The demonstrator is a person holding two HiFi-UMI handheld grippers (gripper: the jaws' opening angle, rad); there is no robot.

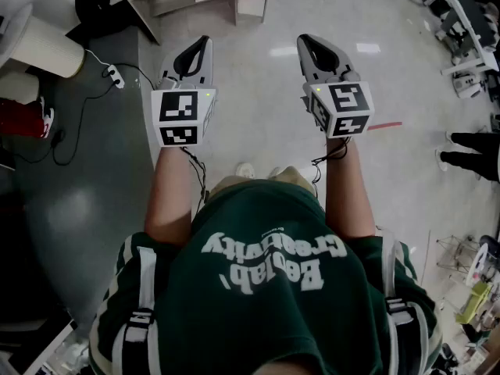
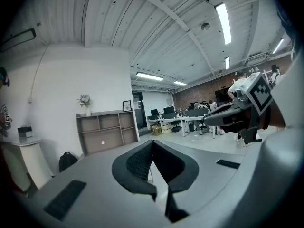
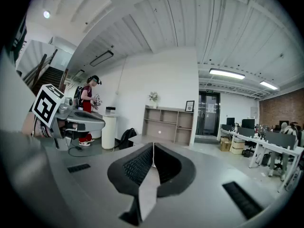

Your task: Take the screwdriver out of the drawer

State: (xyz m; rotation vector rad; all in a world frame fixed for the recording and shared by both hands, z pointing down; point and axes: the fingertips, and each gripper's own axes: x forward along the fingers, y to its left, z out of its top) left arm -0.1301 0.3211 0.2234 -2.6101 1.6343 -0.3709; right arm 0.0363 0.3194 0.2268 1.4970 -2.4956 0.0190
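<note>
Both claws are shut with nothing in them: the left gripper point(image 2: 152, 142) has its ribbed black jaws meeting at the tips, and the right gripper point(image 3: 153, 145) shows the same (only a narrow wedge stays open behind the tips). Neither the screwdriver nor the drawer shows in any view, so where they lie cannot be told. In the head view the two grippers are held out side by side, apart from each other, above a pale floor point(image 1: 258, 92), and the person's green shirt point(image 1: 266, 256) fills the lower part of the frame. Ahead of both grippers an open shelf unit point(image 3: 171, 125) stands against a white wall, with a small plant point(image 3: 153, 97) and a framed picture point(image 3: 189, 106) on top of it and a black backpack point(image 3: 127, 137) on the floor at its left. Further left are a white cylindrical stand point(image 3: 108, 132) and a person in a red top point(image 3: 87, 101). Office desks point(image 2: 187, 122) run along the right side of the room.
</note>
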